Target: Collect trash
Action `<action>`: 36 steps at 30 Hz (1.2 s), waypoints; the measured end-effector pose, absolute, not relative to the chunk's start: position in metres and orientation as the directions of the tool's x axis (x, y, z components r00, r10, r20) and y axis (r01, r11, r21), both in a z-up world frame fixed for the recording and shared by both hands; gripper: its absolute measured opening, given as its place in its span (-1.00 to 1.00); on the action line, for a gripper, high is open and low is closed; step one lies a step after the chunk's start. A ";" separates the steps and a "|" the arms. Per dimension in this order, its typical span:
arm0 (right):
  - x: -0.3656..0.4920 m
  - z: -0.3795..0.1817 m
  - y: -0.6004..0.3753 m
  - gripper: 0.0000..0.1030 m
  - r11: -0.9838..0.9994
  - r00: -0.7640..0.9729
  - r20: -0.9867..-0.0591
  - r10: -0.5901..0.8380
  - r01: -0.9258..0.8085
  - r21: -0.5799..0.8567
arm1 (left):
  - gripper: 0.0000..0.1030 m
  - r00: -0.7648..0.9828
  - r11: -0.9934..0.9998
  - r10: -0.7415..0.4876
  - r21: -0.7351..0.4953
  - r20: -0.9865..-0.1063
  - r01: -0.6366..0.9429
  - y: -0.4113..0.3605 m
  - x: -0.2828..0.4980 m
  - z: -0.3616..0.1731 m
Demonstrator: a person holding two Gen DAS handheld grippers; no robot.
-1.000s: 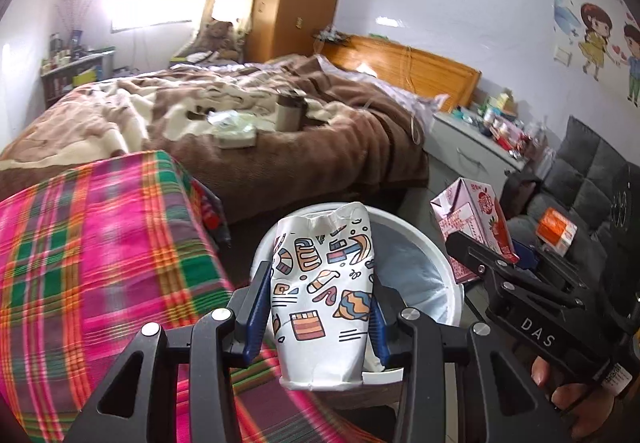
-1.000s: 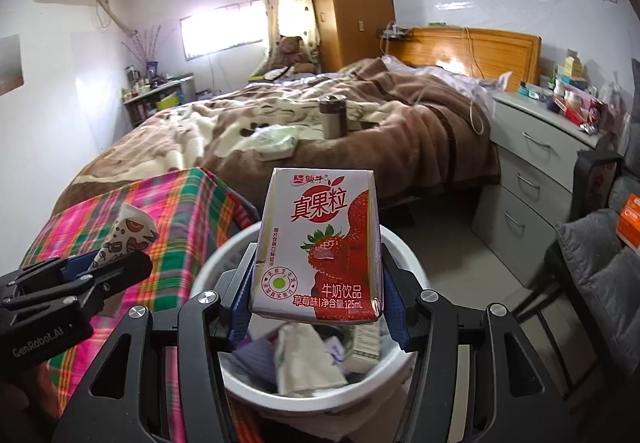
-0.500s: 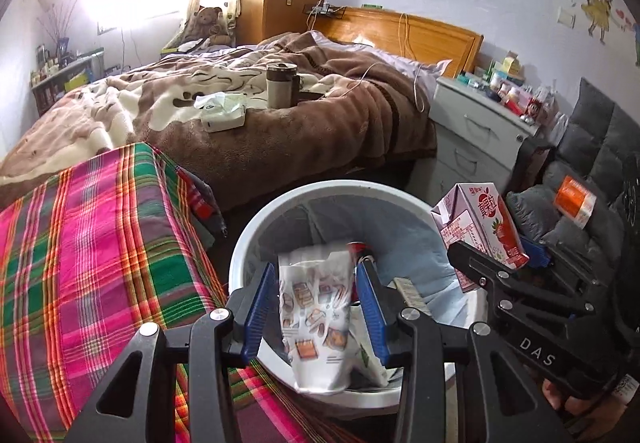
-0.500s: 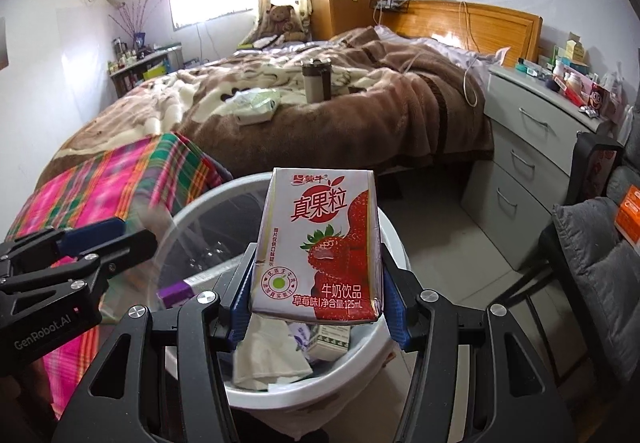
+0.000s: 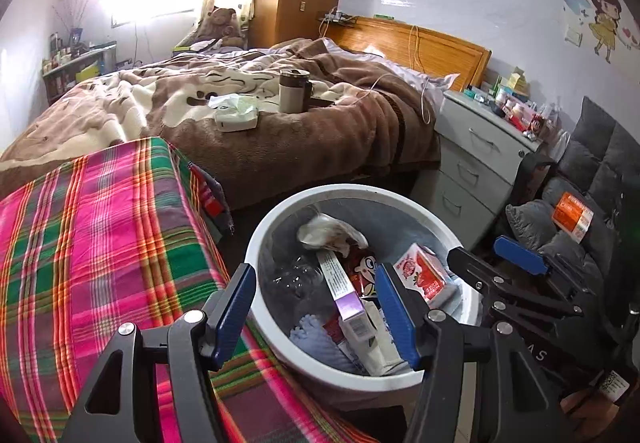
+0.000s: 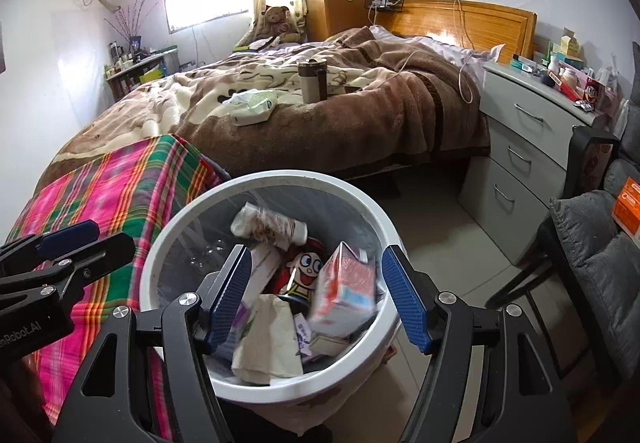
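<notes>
A white trash bin (image 5: 272, 227) (image 6: 360, 199) stands beside the plaid-covered surface, with several pieces of trash in it. The strawberry milk carton (image 6: 346, 289) (image 5: 424, 275) lies inside it, blurred in the right wrist view. The patterned paper cup (image 6: 272, 225) (image 5: 332, 231) lies at the bin's far side. My left gripper (image 5: 316, 307) is open and empty over the bin's near left rim. My right gripper (image 6: 316, 293) is open and empty above the bin; it also shows in the left wrist view (image 5: 496, 259).
A plaid cloth (image 5: 88, 235) covers the surface to the left. A bed with a brown blanket (image 6: 340, 115) holds a tissue pack (image 6: 252, 105) and a thermos (image 6: 312, 81). A grey drawer unit (image 6: 528, 147) and a dark chair (image 6: 592, 243) stand on the right.
Both grippers opened. The paper cup left the left gripper and the milk carton left the right gripper; both now lie in the bin.
</notes>
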State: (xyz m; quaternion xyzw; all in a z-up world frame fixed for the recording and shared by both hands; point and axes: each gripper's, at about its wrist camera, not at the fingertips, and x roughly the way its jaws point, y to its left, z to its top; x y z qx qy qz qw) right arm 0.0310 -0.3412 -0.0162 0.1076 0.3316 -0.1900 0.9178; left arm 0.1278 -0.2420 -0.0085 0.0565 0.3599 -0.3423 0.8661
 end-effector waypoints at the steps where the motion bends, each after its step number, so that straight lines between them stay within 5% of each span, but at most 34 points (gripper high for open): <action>1: 0.032 -0.016 -0.340 0.35 0.906 0.711 -0.648 -0.274 0.416 0.074 | 0.21 0.514 0.764 -0.549 -0.147 -0.659 0.628 -0.238 0.126 -0.008; 36: -0.010 0.004 -0.235 0.35 0.970 0.836 -0.516 -0.188 0.241 0.036 | 0.27 0.794 0.937 -0.304 -0.017 -0.527 0.348 -0.102 0.028 0.010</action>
